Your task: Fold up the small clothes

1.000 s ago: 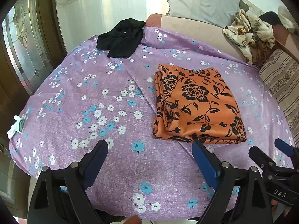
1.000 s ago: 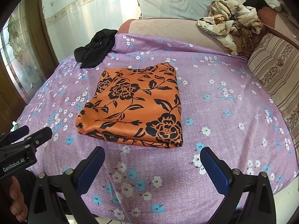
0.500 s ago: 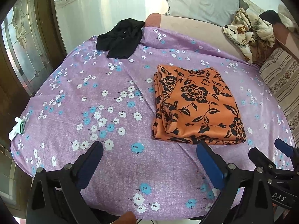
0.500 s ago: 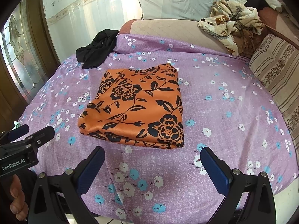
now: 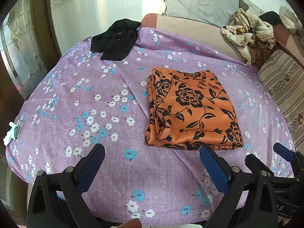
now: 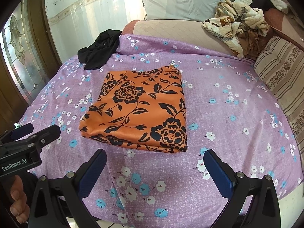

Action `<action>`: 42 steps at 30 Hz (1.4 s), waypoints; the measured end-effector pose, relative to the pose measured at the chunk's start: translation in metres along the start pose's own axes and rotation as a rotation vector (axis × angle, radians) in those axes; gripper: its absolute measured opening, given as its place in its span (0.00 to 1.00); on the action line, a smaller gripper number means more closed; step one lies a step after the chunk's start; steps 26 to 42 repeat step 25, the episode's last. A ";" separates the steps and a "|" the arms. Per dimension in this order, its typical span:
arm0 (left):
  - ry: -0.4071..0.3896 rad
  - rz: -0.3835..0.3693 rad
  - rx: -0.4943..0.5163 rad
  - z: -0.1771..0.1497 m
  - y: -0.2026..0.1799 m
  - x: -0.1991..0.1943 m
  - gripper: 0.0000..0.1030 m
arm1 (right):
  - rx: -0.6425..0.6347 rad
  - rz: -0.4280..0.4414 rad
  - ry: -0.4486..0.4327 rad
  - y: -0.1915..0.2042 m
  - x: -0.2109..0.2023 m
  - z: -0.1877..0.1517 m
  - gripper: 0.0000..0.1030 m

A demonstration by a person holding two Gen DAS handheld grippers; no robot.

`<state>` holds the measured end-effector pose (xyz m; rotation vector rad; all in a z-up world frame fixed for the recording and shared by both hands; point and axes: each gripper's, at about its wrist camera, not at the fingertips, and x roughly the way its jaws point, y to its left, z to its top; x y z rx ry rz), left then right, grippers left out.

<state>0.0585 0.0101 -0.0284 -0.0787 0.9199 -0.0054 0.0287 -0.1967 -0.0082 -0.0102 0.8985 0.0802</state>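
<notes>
An orange cloth with black flowers (image 5: 191, 112) lies folded into a rectangle on the purple flowered bedsheet (image 5: 91, 98); it also shows in the right wrist view (image 6: 140, 110). My left gripper (image 5: 152, 159) is open and empty, held over the sheet just short of the cloth's near edge. My right gripper (image 6: 154, 161) is open and empty, also just short of the near edge. The left gripper's body shows at the left of the right wrist view (image 6: 28, 142).
A crumpled black garment (image 5: 115, 38) lies at the far left of the bed. A heap of patterned clothes (image 6: 237, 26) sits at the back right by a striped pillow (image 6: 281, 72). A grey pillow (image 6: 182, 0) leans on the wall. A glass door (image 5: 17, 53) stands left.
Both grippers have drawn back slightly from the folded cloth toward the bed's near edge. Both stay open and the cloth has not moved.
</notes>
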 end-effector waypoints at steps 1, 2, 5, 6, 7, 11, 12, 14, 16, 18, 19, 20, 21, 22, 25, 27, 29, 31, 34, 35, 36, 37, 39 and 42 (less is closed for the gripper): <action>0.000 0.002 -0.004 0.001 0.000 0.000 0.97 | 0.001 -0.001 -0.002 0.000 0.000 0.000 1.00; -0.001 0.003 -0.007 0.001 0.000 0.001 0.97 | 0.001 -0.002 -0.004 0.000 -0.001 0.001 1.00; 0.002 0.003 -0.014 0.002 0.001 0.003 0.97 | 0.001 -0.004 -0.007 0.000 -0.001 0.003 1.00; 0.002 0.004 -0.016 0.003 0.001 0.003 0.97 | 0.001 -0.004 -0.008 0.000 -0.001 0.004 1.00; 0.000 0.006 -0.018 0.003 0.001 0.003 0.97 | 0.001 -0.004 -0.008 0.000 -0.001 0.004 1.00; -0.003 0.007 -0.018 0.005 0.001 0.004 0.97 | 0.000 -0.001 -0.007 0.000 0.001 0.007 1.00; -0.004 0.008 -0.019 0.005 0.001 0.004 0.97 | -0.004 -0.001 -0.008 0.000 0.001 0.008 1.00; -0.004 0.008 -0.016 0.006 0.001 0.005 0.97 | -0.008 -0.003 -0.007 0.001 0.002 0.009 1.00; 0.001 -0.001 -0.022 0.008 0.001 0.007 0.97 | -0.007 -0.002 -0.010 0.001 0.002 0.010 1.00; 0.011 -0.011 -0.028 0.009 0.002 0.010 0.97 | -0.006 -0.003 -0.009 0.000 0.004 0.012 1.00; 0.010 -0.010 -0.027 0.010 0.001 0.011 0.97 | -0.005 -0.003 -0.008 -0.001 0.005 0.012 1.00; 0.004 -0.010 -0.020 0.011 0.000 0.012 0.97 | -0.003 -0.004 -0.006 -0.001 0.006 0.012 1.00; -0.002 -0.007 -0.017 0.011 0.000 0.012 0.97 | -0.002 -0.003 -0.005 -0.002 0.007 0.012 1.00; -0.010 -0.005 -0.017 0.012 -0.001 0.011 0.97 | 0.000 -0.002 -0.003 -0.003 0.008 0.012 1.00; -0.013 -0.023 -0.013 0.015 -0.002 0.012 0.97 | 0.002 -0.004 -0.001 -0.004 0.010 0.012 1.00; -0.013 -0.023 -0.013 0.015 -0.002 0.012 0.97 | 0.002 -0.004 -0.001 -0.004 0.010 0.012 1.00; -0.013 -0.023 -0.013 0.015 -0.002 0.012 0.97 | 0.002 -0.004 -0.001 -0.004 0.010 0.012 1.00; -0.013 -0.023 -0.013 0.015 -0.002 0.012 0.97 | 0.002 -0.004 -0.001 -0.004 0.010 0.012 1.00; -0.013 -0.023 -0.013 0.015 -0.002 0.012 0.97 | 0.002 -0.004 -0.001 -0.004 0.010 0.012 1.00; -0.013 -0.023 -0.013 0.015 -0.002 0.012 0.97 | 0.002 -0.004 -0.001 -0.004 0.010 0.012 1.00; -0.013 -0.023 -0.013 0.015 -0.002 0.012 0.97 | 0.002 -0.004 -0.001 -0.004 0.010 0.012 1.00; -0.013 -0.023 -0.013 0.015 -0.002 0.012 0.97 | 0.002 -0.004 -0.001 -0.004 0.010 0.012 1.00; -0.013 -0.023 -0.013 0.015 -0.002 0.012 0.97 | 0.002 -0.004 -0.001 -0.004 0.010 0.012 1.00; -0.013 -0.023 -0.013 0.015 -0.002 0.012 0.97 | 0.002 -0.004 -0.001 -0.004 0.010 0.012 1.00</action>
